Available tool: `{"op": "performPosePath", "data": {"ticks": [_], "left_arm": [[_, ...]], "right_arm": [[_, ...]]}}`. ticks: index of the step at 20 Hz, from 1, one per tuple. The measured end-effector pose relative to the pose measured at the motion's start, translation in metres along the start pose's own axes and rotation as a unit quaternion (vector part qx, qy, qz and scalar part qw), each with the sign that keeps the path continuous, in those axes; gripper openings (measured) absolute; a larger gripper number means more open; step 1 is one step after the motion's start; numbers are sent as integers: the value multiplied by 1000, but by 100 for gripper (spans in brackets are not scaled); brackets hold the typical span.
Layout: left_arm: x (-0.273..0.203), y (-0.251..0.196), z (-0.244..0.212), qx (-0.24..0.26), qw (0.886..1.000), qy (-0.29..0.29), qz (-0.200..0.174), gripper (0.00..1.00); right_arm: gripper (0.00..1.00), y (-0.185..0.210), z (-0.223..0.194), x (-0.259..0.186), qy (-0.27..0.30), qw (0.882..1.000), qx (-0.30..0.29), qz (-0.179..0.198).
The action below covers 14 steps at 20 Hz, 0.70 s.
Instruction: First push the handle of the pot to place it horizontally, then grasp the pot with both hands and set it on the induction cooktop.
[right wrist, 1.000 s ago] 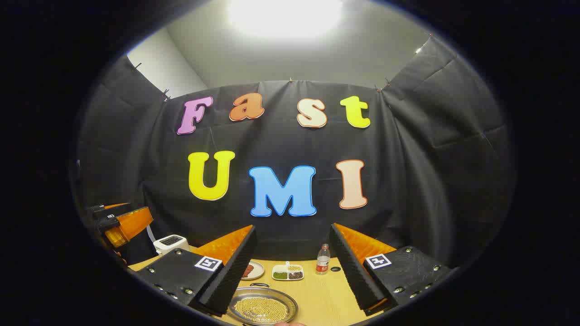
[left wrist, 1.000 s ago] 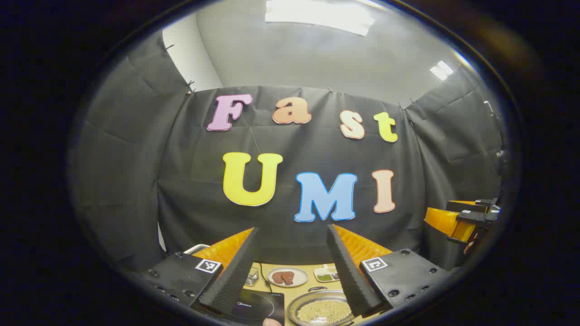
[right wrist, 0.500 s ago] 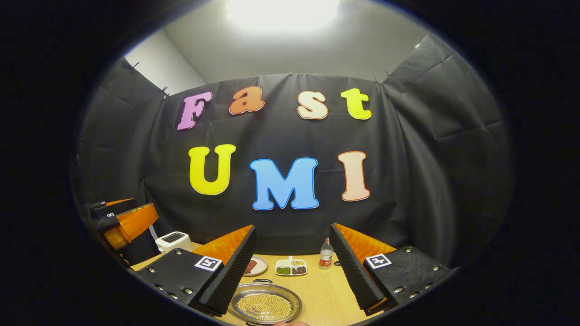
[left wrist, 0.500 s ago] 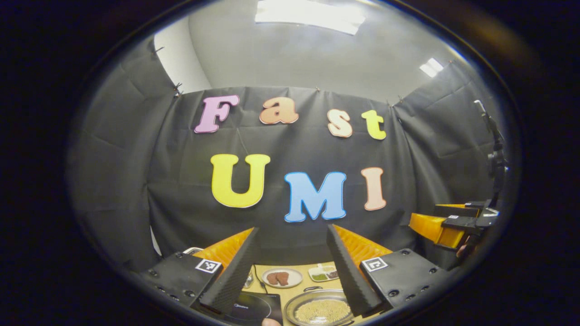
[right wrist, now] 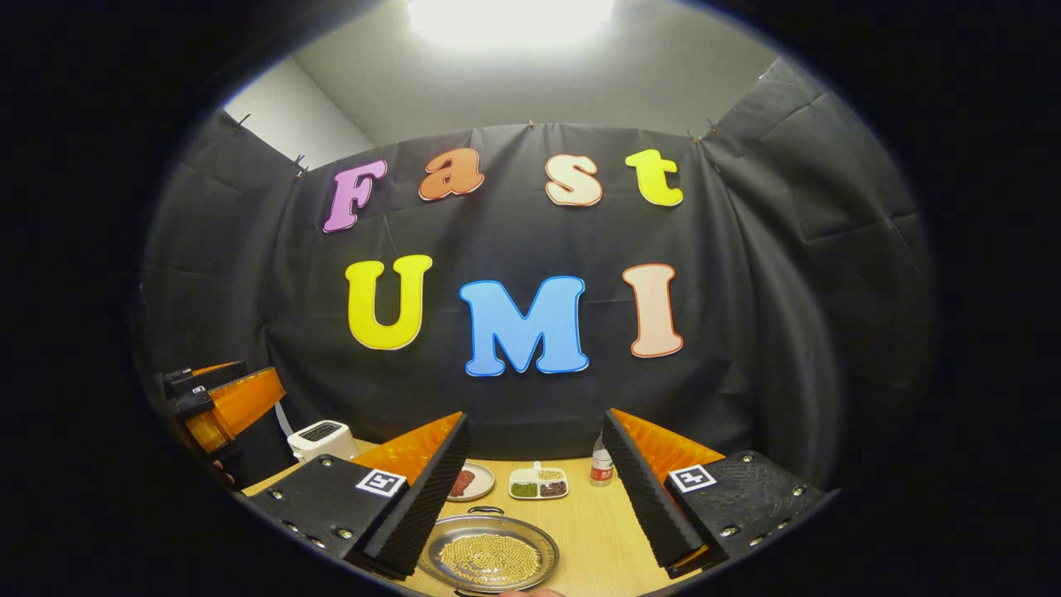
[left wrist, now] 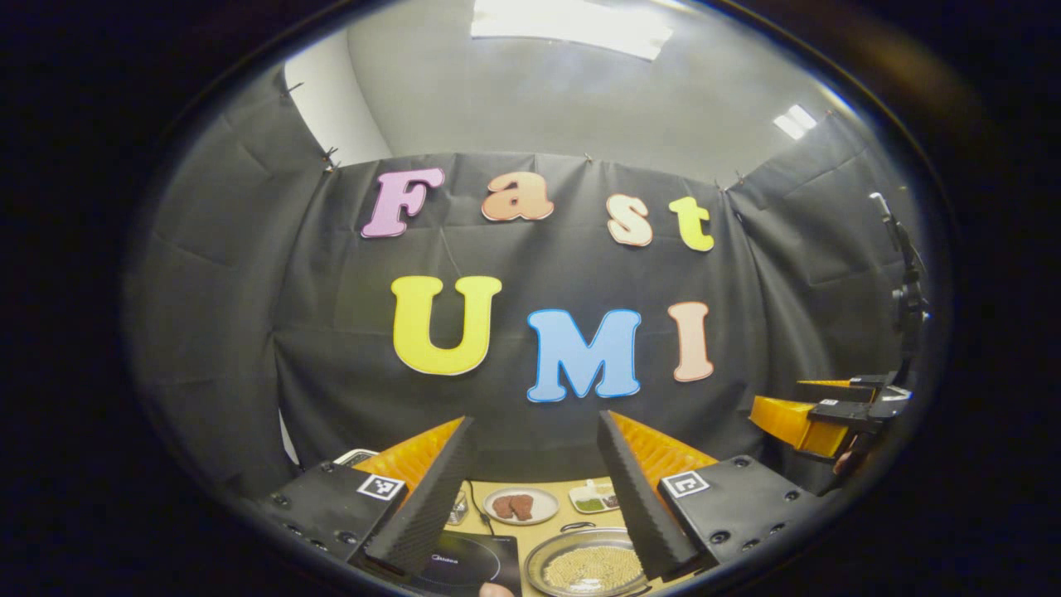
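One pot (right wrist: 487,554), two dishes (right wrist: 473,481) (right wrist: 538,482), one bottle (right wrist: 601,467), one toaster (right wrist: 322,439).

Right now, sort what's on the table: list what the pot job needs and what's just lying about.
Job:
pot
induction cooktop
left gripper
right gripper

Lying about:
toaster
water bottle
meat plate
divided dish

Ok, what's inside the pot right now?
The pot holds a layer of small yellowish beads, which hides its bottom. No lid on it.
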<state>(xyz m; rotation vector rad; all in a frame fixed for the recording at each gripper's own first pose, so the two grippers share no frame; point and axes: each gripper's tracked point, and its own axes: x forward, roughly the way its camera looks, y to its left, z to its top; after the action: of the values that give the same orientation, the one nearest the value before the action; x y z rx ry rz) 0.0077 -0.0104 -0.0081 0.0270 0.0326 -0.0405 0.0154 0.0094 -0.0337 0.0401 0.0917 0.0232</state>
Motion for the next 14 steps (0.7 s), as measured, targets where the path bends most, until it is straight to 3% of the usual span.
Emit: {"op": "performPosePath", "data": {"ticks": [13, 14], "left_arm": [[2, 13, -24, -4, 999, 35, 8, 95], [1, 13, -26, -4, 999, 37, 8, 99]], "right_arm": [[99, 0, -72, 2, 95, 995, 14, 3], [99, 3, -81, 2, 107, 994, 17, 6]]}}
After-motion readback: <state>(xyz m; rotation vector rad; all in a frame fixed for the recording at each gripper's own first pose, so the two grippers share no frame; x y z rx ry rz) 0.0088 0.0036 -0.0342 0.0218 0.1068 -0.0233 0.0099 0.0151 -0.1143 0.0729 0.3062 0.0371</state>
